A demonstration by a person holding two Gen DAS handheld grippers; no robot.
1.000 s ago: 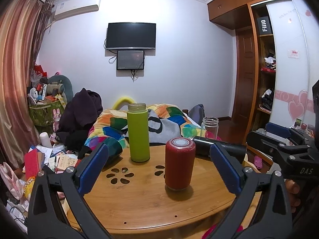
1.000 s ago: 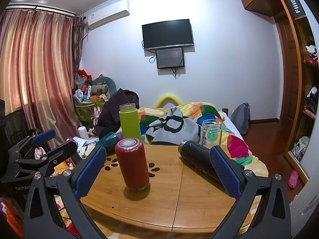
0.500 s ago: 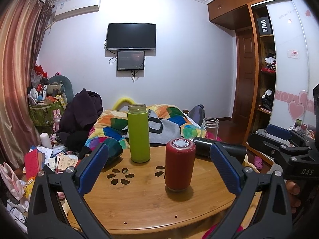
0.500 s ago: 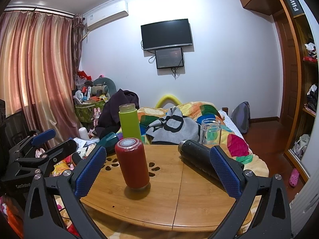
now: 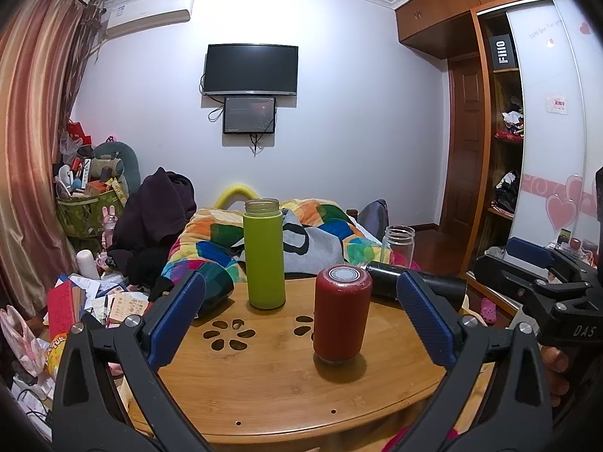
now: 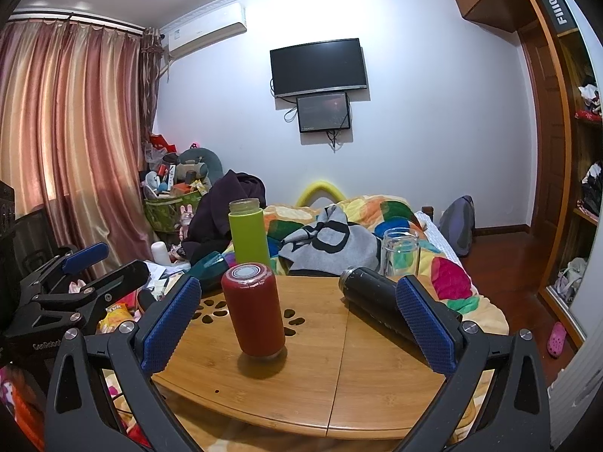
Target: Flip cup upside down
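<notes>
A red cup [image 5: 342,314] stands on the round wooden table [image 5: 286,388], its flat base up, mouth down; it also shows in the right wrist view [image 6: 254,310]. My left gripper [image 5: 299,320] is open and empty, held before the table's near edge, with the red cup between its fingers but farther off. My right gripper [image 6: 297,326] is open and empty, also short of the table. Each gripper shows at the other view's edge.
A green bottle [image 5: 263,254] stands upright behind the red cup. A black bottle [image 6: 377,301] lies on its side at the right. A clear glass jar [image 6: 401,250] stands at the far right edge. A teal cup [image 5: 213,288] lies at the left. A cluttered bed is behind.
</notes>
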